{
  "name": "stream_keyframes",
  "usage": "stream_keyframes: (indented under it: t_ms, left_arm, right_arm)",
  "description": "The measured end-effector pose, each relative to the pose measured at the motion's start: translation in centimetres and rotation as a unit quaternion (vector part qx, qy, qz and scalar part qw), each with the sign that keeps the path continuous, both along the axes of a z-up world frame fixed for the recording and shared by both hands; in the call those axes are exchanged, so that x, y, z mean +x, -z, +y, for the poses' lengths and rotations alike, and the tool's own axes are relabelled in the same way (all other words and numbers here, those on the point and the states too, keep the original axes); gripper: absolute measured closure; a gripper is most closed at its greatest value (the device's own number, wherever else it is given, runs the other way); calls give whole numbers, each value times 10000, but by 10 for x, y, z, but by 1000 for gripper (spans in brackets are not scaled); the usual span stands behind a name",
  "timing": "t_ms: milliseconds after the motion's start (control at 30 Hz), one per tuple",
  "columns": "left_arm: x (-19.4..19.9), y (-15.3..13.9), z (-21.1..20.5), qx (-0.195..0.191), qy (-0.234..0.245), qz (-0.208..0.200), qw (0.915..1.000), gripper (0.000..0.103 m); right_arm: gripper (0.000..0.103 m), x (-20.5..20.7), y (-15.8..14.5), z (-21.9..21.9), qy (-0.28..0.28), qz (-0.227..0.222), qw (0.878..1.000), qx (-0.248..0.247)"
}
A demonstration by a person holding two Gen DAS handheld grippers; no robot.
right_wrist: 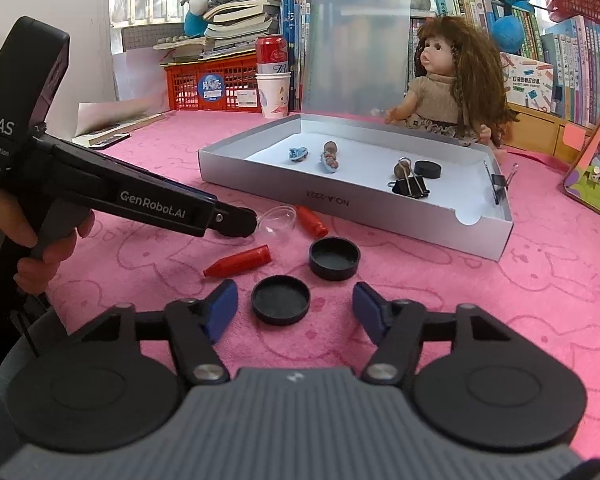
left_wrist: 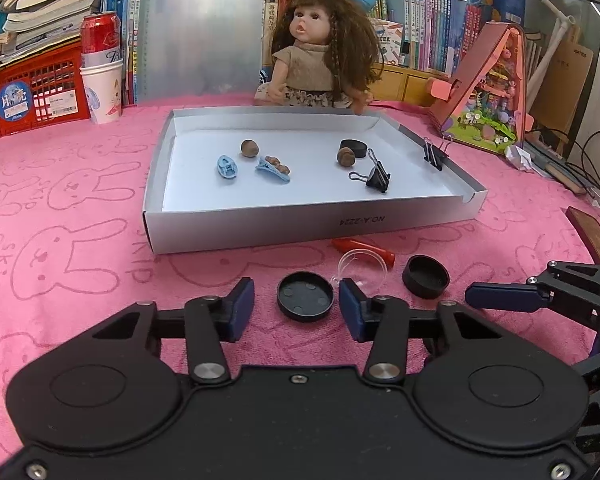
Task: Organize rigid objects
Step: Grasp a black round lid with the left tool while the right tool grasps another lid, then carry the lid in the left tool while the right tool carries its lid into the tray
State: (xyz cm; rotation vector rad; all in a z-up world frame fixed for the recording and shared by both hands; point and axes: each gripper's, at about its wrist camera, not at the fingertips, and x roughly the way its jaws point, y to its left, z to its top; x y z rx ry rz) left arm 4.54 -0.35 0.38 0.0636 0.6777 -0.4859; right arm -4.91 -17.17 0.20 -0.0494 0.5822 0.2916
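Observation:
A flat black round lid lies on the pink cloth between the blue pads of my left gripper, which is open; neither pad presses on it. A clear plastic dome, a red crayon-shaped piece and a deeper black cap lie just beyond. My right gripper is open around another black lid, with gaps on both sides. A black cap and two red pieces lie ahead of it. The left gripper's tip hides its own lid in the right wrist view.
A shallow grey box ahead holds two brown nuts, blue clips, black binder clips and a black ring. A doll sits behind it. A red crate, a can in a paper cup and books line the back. A hand holds the left gripper.

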Motion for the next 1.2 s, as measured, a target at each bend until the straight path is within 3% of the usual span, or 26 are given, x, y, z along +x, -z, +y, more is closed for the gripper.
stream_keyframes:
  t_ms: [133,233,267,800,1200]
  left_arm:
    - [0,0,0,-9,-2,10,10000,74]
    - [0,-1,0,-14,0,32,10000,74]
    - [0,-1,0,-12,-2,30,10000,74]
    - [-7,-26,3,31,-65,-144,9999,74]
    - [22,-56,7,-140,-313,-426,9985,74]
  right_arm:
    - [51,0,-1,-2,84,-9,10000,25]
    - [60,0,-1,-2,115,-14,9999,10]
    - [67,0,-1,-2,129,-21,9999,-11]
    - [67,12,-21,-14,617,-160,9979,-78]
    - [67,55,-47,-29,1236,-250,9919,-150]
